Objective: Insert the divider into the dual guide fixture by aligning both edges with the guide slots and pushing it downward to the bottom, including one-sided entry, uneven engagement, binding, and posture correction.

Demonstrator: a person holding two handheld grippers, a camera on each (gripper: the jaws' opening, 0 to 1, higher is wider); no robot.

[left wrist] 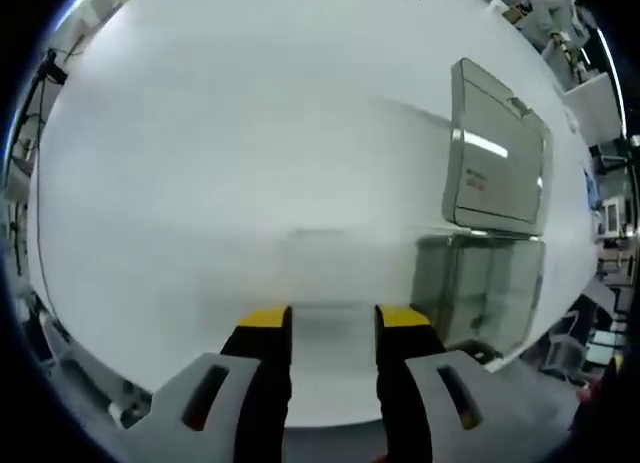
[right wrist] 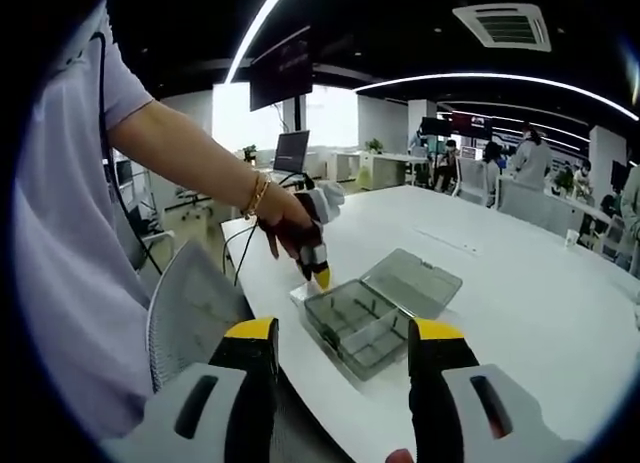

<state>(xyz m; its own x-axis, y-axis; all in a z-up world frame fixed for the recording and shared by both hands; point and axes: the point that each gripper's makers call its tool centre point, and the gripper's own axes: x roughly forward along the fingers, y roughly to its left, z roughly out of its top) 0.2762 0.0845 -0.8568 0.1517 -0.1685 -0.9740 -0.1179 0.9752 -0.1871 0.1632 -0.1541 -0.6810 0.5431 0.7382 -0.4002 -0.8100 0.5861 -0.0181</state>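
Fingers of the left gripper (left wrist: 333, 318) stand parted, yellow tips apart, nothing between them, over the bare white bench (left wrist: 250, 153). Fingers of the right gripper (right wrist: 345, 330) likewise stand wide apart and hold nothing. In the left gripper view the clear plastic fixture box (left wrist: 480, 293) sits to the right of the fingers, its hinged lid (left wrist: 497, 153) thrown open flat on the bench beyond it. In the right gripper view the left gripper, held in the person's hand (right wrist: 283, 215), points its yellow tips down just beside the box's near-left corner; contact cannot be told. Divider: cannot be made out separately among the box's inner walls.
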